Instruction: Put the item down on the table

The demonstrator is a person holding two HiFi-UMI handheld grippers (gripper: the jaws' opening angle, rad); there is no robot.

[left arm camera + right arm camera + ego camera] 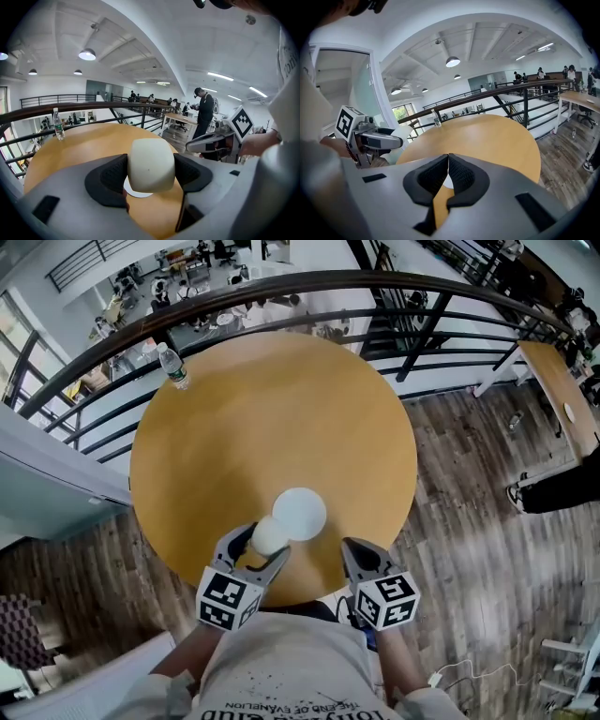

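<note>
A cream-white rounded item [270, 532] is clamped between the jaws of my left gripper [262, 546], over the near edge of the round wooden table [272, 418]. In the left gripper view the item [151, 164] fills the gap between the dark pads [110, 174], held just above the tabletop. A flat white disc [302, 512] lies on the table right behind and below it. My right gripper [353, 551] hovers at the table's near right edge, about a hand's width from the item. Its jaws [448, 165] meet with nothing between them.
A clear water bottle [172, 367] stands at the table's far left rim. A dark curved railing [281, 287] runs close behind the table. A wooden desk [562, 390] stands at the far right on the plank floor. A person [204, 110] stands beyond the right gripper.
</note>
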